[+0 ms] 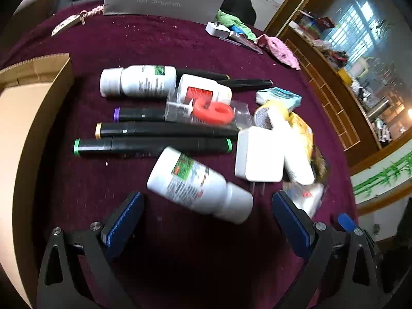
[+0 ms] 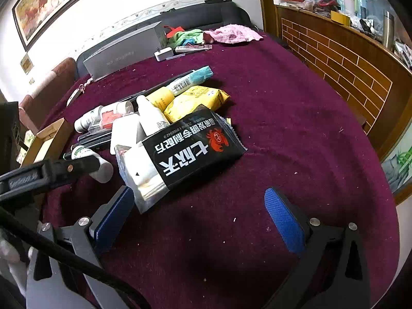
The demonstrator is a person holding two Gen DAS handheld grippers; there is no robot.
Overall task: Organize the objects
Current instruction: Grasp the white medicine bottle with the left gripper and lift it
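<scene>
The right gripper (image 2: 199, 204) hangs wide open over the maroon tablecloth (image 2: 296, 134), its left finger just beside a black snack packet (image 2: 190, 146).

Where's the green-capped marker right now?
In the left wrist view the green-capped marker lies on the maroon cloth, nearest of three markers, just beyond the tilted white bottle and right of the cardboard box.
</scene>
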